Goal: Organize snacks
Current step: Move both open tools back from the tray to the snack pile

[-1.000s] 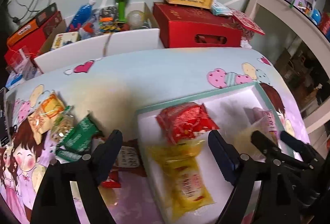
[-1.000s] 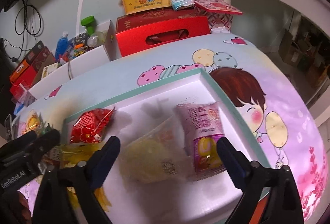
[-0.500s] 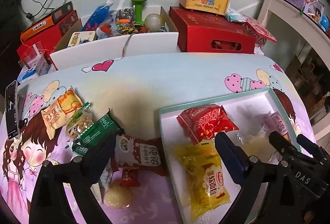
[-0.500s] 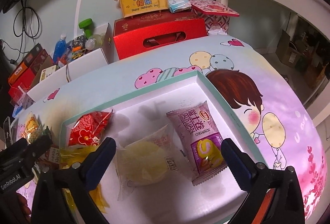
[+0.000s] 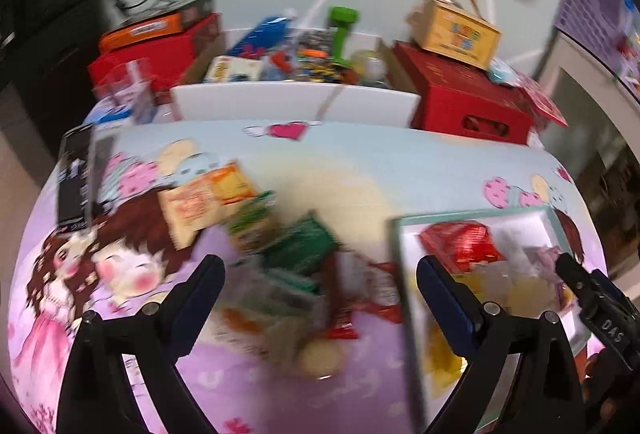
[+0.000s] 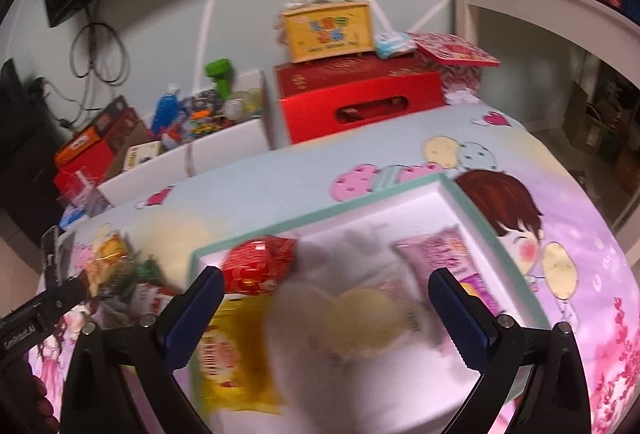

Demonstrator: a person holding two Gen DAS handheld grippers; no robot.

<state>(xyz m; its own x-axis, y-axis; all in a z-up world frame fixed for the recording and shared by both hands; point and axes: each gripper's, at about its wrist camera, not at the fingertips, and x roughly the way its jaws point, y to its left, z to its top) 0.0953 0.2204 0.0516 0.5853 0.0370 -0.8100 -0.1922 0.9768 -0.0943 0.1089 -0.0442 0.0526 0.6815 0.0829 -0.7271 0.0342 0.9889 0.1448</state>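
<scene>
The left hand-held gripper (image 5: 320,276) is seen with its jaws spread wide and nothing between them, above a loose heap of snack packets (image 5: 288,274) lying on the cartoon-printed tabletop (image 5: 360,162); the heap is blurred, but an orange packet (image 5: 208,200), a green packet (image 5: 304,244) and a round pale cake (image 5: 320,356) can be made out. The heap lies between and just ahead of the two fingers, toward the near edge of the tabletop. A white tray with a teal rim (image 5: 476,216) is shown beside the heap, under and beyond the right-hand finger of this gripper. The right hand-held gripper (image 6: 326,290) is likewise released, jaws wide apart and empty, and is held over the same tray (image 6: 440,180), whose far corner points toward the far right corner of the tabletop. Four packets are seen inside the tray: a red packet (image 6: 258,266) at the far left corner, a yellow packet (image 6: 232,354) nearer and partly behind the left finger, a clear wrapper with a pale yellow cake (image 6: 368,322) between the fingers, and a pink packet (image 6: 440,256) against the right wall. A red carton (image 6: 360,102), a yellow carry box (image 6: 326,30) on top of it and a white bin (image 6: 224,146) are ranged beyond the far edge.
</scene>
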